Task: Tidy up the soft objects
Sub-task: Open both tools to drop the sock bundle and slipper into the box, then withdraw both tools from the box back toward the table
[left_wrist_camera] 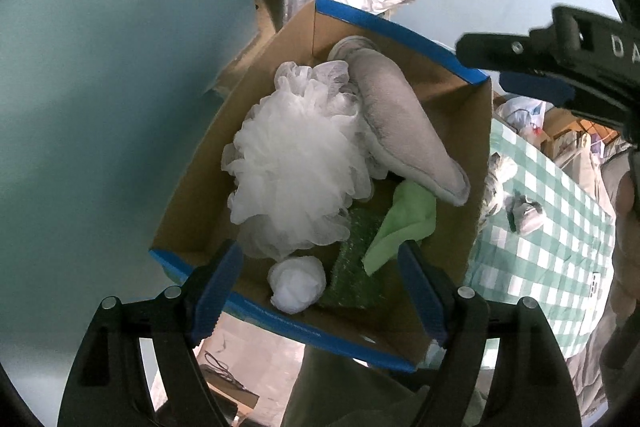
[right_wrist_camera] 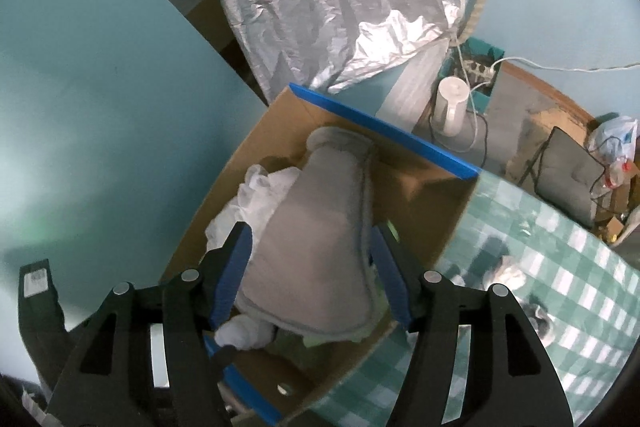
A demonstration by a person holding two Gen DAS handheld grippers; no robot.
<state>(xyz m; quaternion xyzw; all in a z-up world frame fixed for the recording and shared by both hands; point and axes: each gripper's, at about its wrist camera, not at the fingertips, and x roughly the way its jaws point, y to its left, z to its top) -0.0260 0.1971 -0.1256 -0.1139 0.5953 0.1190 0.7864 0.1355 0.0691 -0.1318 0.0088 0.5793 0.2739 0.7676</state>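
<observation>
The cardboard box (left_wrist_camera: 192, 195) is crowded by the white mesh loofah (left_wrist_camera: 296, 163), grey slipper (left_wrist_camera: 404, 123), green cloth (left_wrist_camera: 404, 223) and scrub pad (left_wrist_camera: 352, 267), leaving bare floor only along its left wall and near corner.

A cardboard box (left_wrist_camera: 188, 183) stands at the tabletop's (left_wrist_camera: 540, 259) left edge. Inside it, a mesh sponge (left_wrist_camera: 296, 163) lies left of a plush slipper (left_wrist_camera: 404, 131); a cloth (left_wrist_camera: 404, 223), a scrub pad (left_wrist_camera: 356, 267) and a small ball (left_wrist_camera: 296, 283) lie nearer. A small soft item (left_wrist_camera: 524, 215) lies on the tabletop right of the box.
</observation>
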